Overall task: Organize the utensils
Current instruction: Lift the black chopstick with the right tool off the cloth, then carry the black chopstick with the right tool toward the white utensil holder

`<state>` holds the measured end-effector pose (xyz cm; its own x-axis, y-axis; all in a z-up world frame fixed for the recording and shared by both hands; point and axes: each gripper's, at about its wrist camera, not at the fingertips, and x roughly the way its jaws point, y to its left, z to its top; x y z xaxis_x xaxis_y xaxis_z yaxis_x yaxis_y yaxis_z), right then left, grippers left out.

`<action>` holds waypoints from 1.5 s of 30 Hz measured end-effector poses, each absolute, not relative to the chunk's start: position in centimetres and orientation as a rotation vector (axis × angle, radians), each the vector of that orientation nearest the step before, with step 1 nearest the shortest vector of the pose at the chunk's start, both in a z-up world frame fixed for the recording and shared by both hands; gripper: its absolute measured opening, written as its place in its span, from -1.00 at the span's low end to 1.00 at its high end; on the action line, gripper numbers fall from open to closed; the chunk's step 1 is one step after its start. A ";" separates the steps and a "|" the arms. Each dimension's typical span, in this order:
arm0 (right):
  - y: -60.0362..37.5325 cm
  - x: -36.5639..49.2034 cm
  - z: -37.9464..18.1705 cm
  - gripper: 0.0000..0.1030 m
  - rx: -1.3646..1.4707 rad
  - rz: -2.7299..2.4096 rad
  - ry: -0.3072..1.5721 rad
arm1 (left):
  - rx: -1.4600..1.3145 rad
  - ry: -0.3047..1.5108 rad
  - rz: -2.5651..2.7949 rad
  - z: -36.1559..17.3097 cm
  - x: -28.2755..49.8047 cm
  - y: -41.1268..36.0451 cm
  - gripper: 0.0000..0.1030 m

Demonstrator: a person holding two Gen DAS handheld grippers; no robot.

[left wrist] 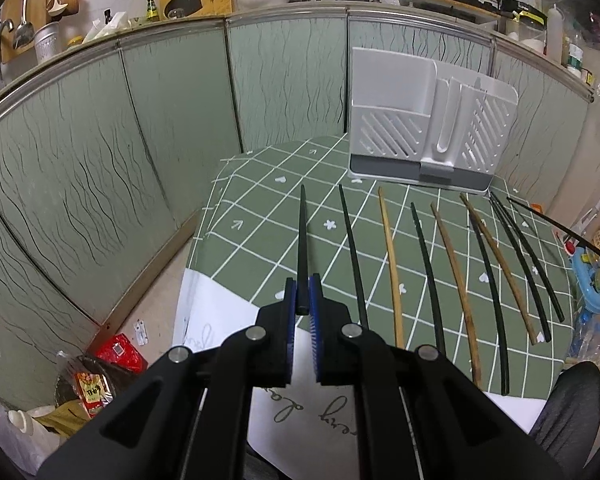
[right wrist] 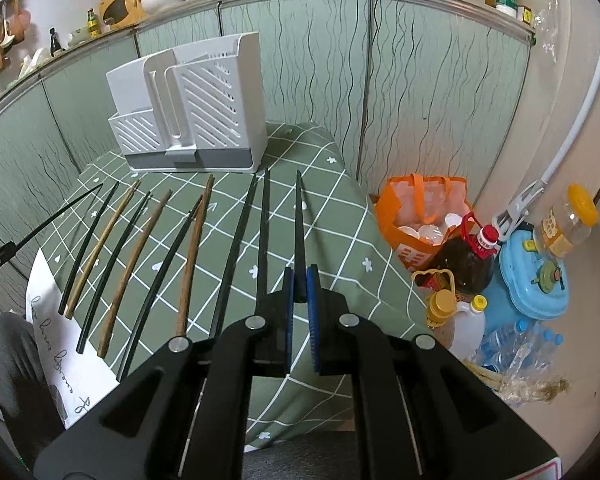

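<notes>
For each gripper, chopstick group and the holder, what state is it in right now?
Left gripper: jaws shut on a black chopstick, lifted off the cloth.
Right gripper: jaws shut on another black chopstick.
Loose chopsticks: lying side by side on the green tablecloth, black and wooden.
White utensil holder: upright; no utensils visible in it.

Butt of the black chopstick (left wrist: 302, 240) hidden between claw pads, script on white paper (left wrist: 312, 408) partly covered, unreadable

Left gripper (left wrist: 302, 300): pitched forward and down, jaws closed on a black chopstick (left wrist: 302, 240). Right gripper (right wrist: 300, 288): same downward pitch, jaws closed on another black chopstick (right wrist: 299, 232).
</notes>
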<state>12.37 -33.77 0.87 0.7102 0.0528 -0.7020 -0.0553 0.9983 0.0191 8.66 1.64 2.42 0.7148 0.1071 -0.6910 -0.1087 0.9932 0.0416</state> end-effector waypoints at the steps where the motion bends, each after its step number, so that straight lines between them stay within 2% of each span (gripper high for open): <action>1: -33.7 12.4 1.0 -0.88 -0.003 0.060 0.776 | -0.002 0.762 0.118 2.7 8.7 1.7 -0.85; 45: -32.9 14.1 9.0 -0.88 -0.023 0.095 0.666 | 0.007 0.654 0.063 10.2 10.8 2.0 -0.85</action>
